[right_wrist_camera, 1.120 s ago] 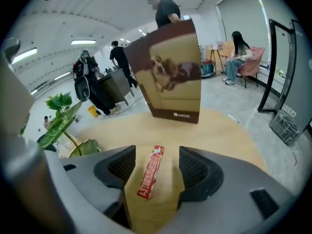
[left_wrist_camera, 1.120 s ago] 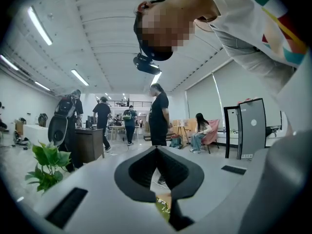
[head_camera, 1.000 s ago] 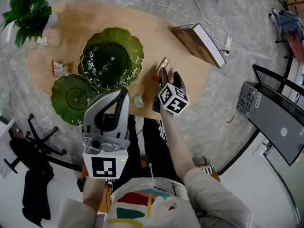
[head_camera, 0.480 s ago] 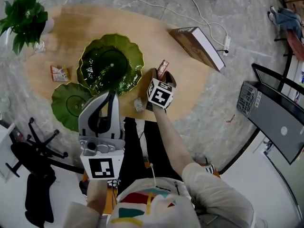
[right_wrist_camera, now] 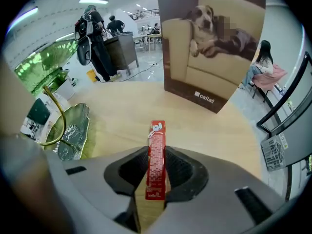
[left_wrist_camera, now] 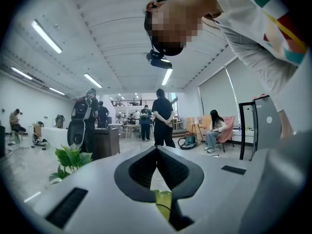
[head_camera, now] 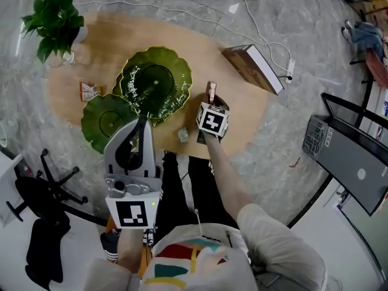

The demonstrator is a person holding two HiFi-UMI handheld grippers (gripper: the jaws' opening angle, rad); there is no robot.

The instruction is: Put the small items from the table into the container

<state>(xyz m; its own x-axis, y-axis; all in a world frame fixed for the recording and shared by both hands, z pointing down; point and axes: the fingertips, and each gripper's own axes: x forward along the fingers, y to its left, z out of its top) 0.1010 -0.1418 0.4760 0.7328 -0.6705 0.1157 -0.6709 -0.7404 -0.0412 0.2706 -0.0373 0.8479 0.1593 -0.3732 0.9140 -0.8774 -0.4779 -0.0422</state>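
The right gripper [head_camera: 211, 100] is closing its jaws on a red snack packet [right_wrist_camera: 156, 152] near the wooden table's [head_camera: 242, 117] front edge, right of the green leaf dish [head_camera: 154, 77]. The left gripper [left_wrist_camera: 157, 151], clenched and empty, hovers near that edge.

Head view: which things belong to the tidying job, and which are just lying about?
Job: red packet, orange packet, small bottle, large green dish, small green dish.
Lying about: brown box, potted plant, power strip.
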